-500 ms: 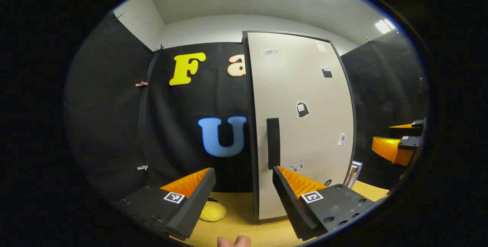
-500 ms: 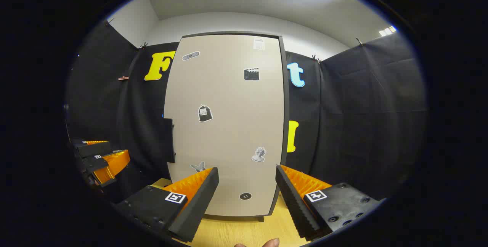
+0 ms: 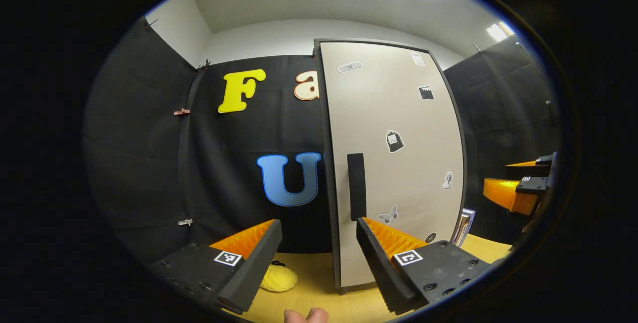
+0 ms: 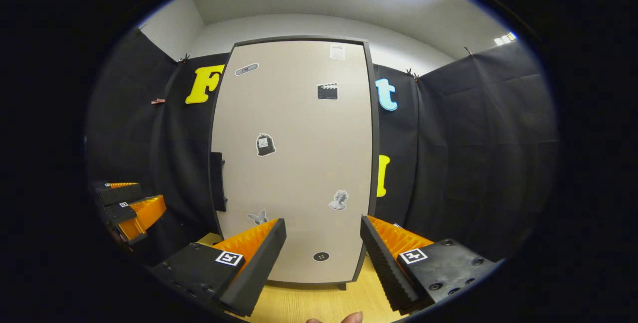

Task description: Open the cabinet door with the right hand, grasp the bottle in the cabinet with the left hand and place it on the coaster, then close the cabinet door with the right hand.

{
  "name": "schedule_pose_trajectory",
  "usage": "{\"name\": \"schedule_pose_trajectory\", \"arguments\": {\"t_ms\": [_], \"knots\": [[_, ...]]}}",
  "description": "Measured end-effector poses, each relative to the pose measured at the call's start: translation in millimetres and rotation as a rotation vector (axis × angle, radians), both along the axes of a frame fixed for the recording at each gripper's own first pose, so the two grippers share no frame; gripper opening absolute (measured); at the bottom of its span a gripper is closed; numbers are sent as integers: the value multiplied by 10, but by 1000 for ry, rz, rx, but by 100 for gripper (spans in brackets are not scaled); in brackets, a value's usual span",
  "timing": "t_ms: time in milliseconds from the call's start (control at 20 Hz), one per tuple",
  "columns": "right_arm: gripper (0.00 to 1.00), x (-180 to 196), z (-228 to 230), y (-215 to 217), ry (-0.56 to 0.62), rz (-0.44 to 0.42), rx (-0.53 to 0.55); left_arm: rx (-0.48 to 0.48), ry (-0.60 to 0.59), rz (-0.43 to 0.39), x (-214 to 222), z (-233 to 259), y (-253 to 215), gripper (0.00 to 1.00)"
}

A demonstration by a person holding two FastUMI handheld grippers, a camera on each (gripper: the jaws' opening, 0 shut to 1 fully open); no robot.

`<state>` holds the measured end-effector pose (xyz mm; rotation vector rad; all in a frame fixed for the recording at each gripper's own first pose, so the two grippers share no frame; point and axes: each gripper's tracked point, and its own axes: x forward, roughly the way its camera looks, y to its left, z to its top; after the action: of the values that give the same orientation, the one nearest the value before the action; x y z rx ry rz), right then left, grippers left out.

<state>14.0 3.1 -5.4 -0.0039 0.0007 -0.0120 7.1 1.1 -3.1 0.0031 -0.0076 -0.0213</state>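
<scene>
A tall beige cabinet door (image 3: 398,163) with small stickers stands closed on the wooden table; its dark upright handle (image 3: 356,186) runs along the door's left edge. In the right gripper view the same door (image 4: 294,163) faces me squarely, handle (image 4: 217,182) at its left side. My left gripper (image 3: 319,263) is open, held short of the handle with nothing between its fingers. My right gripper (image 4: 323,263) is open too, in front of the door's lower part. Each gripper appears at the edge of the other's view: right gripper (image 3: 518,193), left gripper (image 4: 129,208). The bottle is hidden.
A yellow round object (image 3: 279,279) lies on the wooden table (image 3: 319,293) left of the cabinet. A book-like item (image 3: 463,226) leans beside the cabinet's right side. Black cloth walls close the booth behind and on both sides.
Both views have shifted slightly; the cabinet door looks a little larger in the right gripper view, so that gripper has edged closer. Both grippers stay open.
</scene>
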Motion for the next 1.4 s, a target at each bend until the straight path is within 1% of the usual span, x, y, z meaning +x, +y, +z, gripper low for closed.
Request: {"name": "schedule_pose_trajectory", "arguments": {"t_ms": [400, 700, 850, 1050, 1250, 1400], "knots": [[97, 60, 13, 51, -22, -4, -3, 6, 10, 13, 18, -48, 110, 95], [98, 96, -17, 209, -9, 21, 4, 22, 13, 9, -60, -93, 196, 95], [97, 164, 19, 393, -9, 47, 34, 10, 20, 11, -106, -128, 282, 94], [97, 312, 112, 801, -19, 109, 53, 11, 19, 7, -171, -139, 374, 94], [97, 550, 209, 1249, -26, 161, 67, -1, 23, 14, -252, -173, 494, 94], [97, 736, 235, 1514, -30, 176, 76, -1, 26, 23, -319, -209, 587, 94]]}}
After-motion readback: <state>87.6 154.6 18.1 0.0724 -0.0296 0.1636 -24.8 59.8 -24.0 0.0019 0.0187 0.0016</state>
